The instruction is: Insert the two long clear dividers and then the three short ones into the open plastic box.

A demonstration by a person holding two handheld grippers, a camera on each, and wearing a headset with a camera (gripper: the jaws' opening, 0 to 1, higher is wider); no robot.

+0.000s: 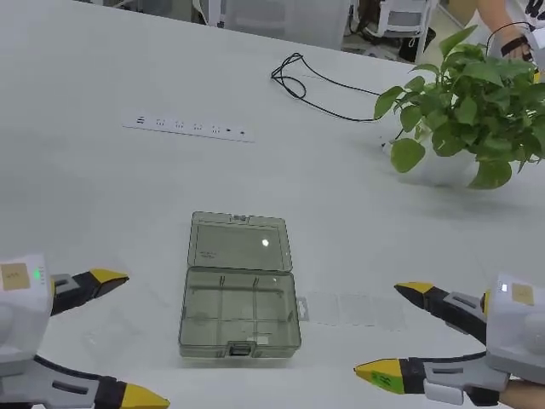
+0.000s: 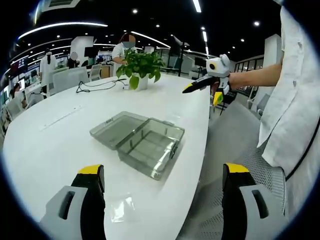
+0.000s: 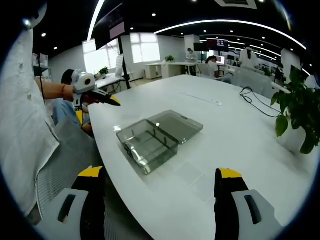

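The open smoky-clear plastic box (image 1: 238, 317) lies near the table's front edge, its lid (image 1: 241, 242) folded back flat behind it. Faint ribs show inside the tray. Several clear dividers (image 1: 353, 308) lie flat on the table just right of the box, also seen as dividers (image 3: 192, 175) in the right gripper view. Another clear piece (image 2: 121, 208) lies on the table in front of the left jaw in the left gripper view. My left gripper (image 1: 128, 336) is open left of the box (image 2: 145, 145). My right gripper (image 1: 393, 332) is open to the right, near the dividers. Neither holds anything.
A white power strip (image 1: 187, 126) lies farther back, with a black cable (image 1: 315, 85) beyond it. A potted plant (image 1: 468, 102) stands at the back right. The table's front edge runs just under both grippers. People sit and stand in the background office.
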